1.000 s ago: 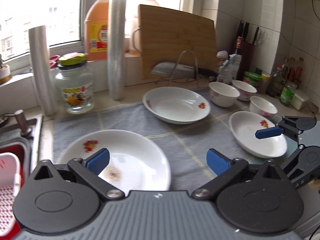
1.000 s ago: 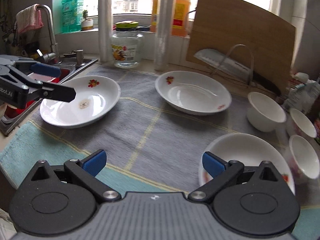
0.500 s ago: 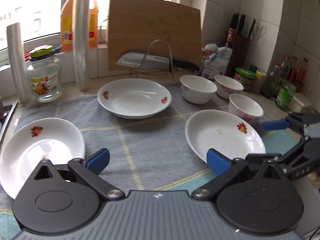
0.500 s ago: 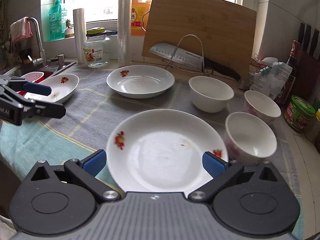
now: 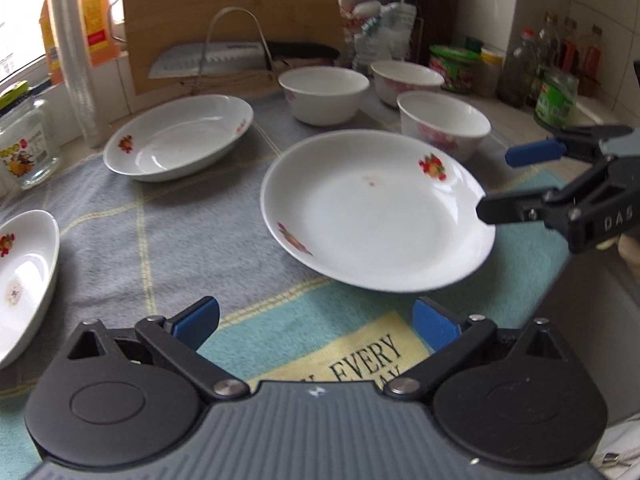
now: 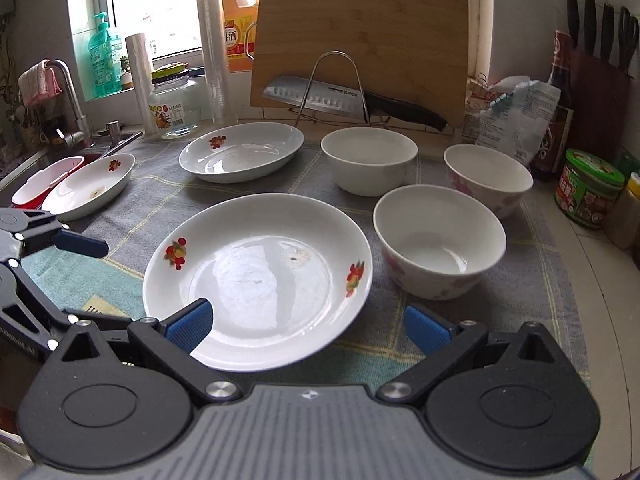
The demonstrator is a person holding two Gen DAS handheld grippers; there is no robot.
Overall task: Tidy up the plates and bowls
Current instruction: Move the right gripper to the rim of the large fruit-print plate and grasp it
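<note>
Three plates (image 6: 256,276), three bowls (image 6: 438,240), two claws (image 6: 306,326).

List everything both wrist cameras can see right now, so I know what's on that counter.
Plates: three, white with fruit prints, on the grey towel.
Bowls: three, white, right of the plates.
Cutting board: one, wooden, against the window.
Cleaver: one, steel, on a wire stand.
Glass jar: one, clear, by the sink.
Oil jug: one, orange, on the sill.
Left claw: open, black with blue pads.
Right claw: open, over the nearest plate's rim.
</note>
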